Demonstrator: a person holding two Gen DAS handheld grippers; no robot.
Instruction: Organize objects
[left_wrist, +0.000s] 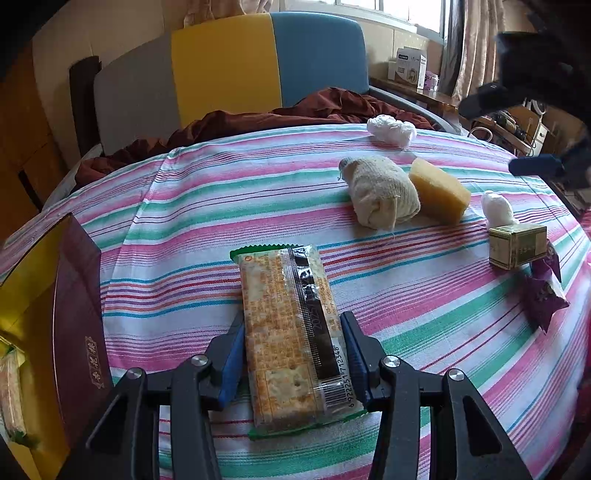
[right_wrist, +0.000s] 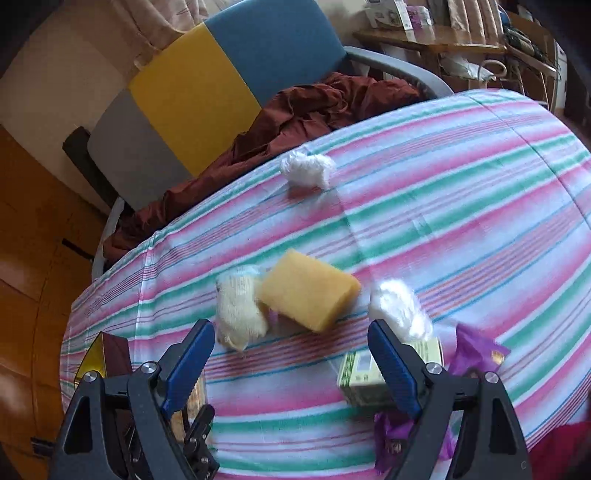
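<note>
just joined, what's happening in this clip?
A person with two handheld grippers is tidying items on a striped cloth. The left gripper is shut on a cracker packet, beside a dark red box at its left. The right gripper is open and empty, above the cloth, near a small green box. A yellow sponge lies loose.

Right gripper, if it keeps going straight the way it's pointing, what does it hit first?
Probably the yellow sponge, which lies almost dead ahead of the open right gripper on the striped cloth. Depth is unclear.
</note>
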